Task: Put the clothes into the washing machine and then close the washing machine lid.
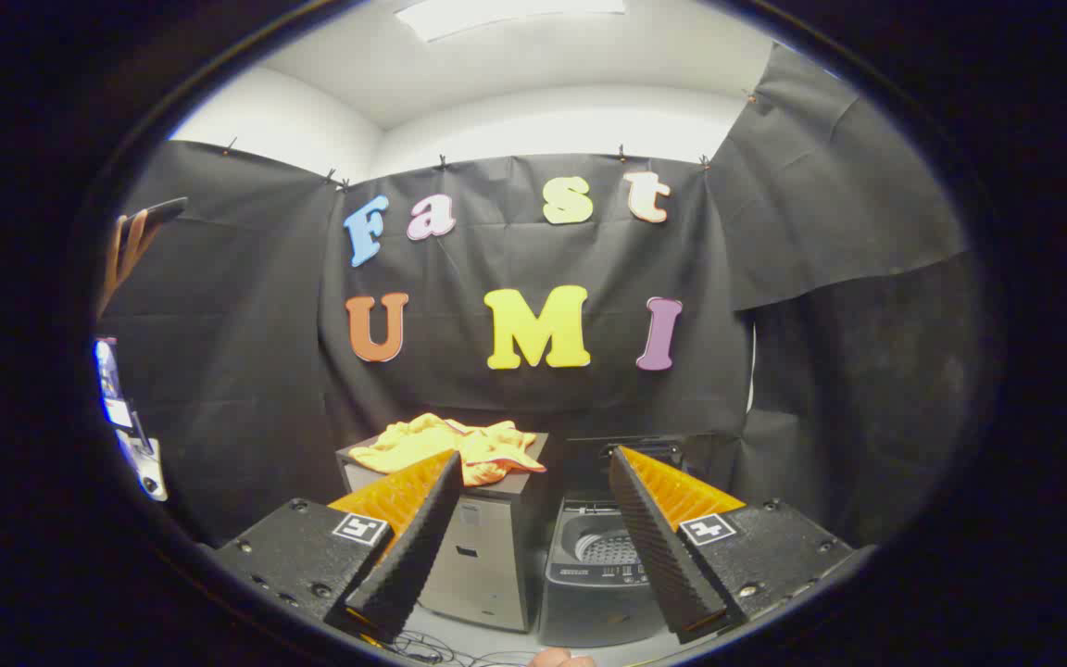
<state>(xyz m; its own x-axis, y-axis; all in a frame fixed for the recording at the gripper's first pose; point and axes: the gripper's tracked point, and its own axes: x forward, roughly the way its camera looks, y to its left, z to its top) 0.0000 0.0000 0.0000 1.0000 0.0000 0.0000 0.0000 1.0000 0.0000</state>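
Clothes, a crumpled yellow heap with a bit of pink trim, sit on top of a boxy grey cabinet, just past the left finger. Gripper is spread wide with nothing in it, its wedge fingers ribbed black rubber with orange backs. Washing machine stands right beside the cabinet, lid up, perforated round drum showing.

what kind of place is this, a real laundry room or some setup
Most likely a staged recording booth, not a real laundry room: black cloth pinned up as walls, a small washing machine with its lid open, and yellow clothes on a cabinet beside it. The open gripper holds nothing.
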